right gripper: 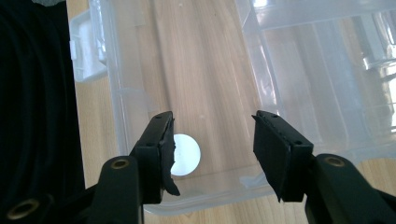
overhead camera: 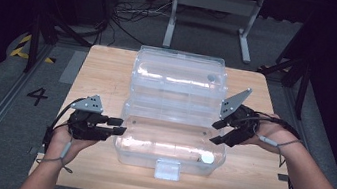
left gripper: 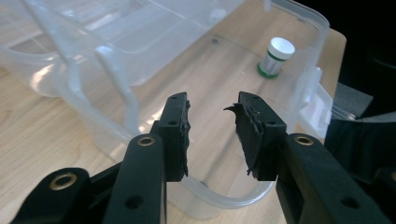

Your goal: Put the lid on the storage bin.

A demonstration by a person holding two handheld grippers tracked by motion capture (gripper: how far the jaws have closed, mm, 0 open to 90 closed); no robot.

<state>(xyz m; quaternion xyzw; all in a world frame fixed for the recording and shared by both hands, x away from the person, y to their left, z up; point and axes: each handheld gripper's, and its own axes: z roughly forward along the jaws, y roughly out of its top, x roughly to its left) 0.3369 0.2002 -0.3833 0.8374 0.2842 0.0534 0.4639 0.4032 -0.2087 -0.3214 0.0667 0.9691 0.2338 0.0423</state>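
Clear plastic box (overhead camera: 171,145), lid open, table (overhead camera: 110,65) centre; one small white-capped bottle (overhead camera: 206,157) inside at its 4 o'clock corner, label unreadable. Left gripper (overhead camera: 118,126) at the box's 9 o'clock, right gripper (overhead camera: 216,132) at 3 o'clock, both with jaws apart, holding nothing. In the right gripper view, the bottle (right gripper: 186,155) is partly hidden behind one jaw.

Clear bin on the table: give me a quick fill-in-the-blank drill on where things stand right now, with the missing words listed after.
1. The lid of the bin is ____.
2. The bottle standing inside the bin has a ____ cap.
3. The left tongs are ____ and hold nothing.
4. The right tongs hover at the bin's ____ end in the high view.

Missing words: open; white; open; right
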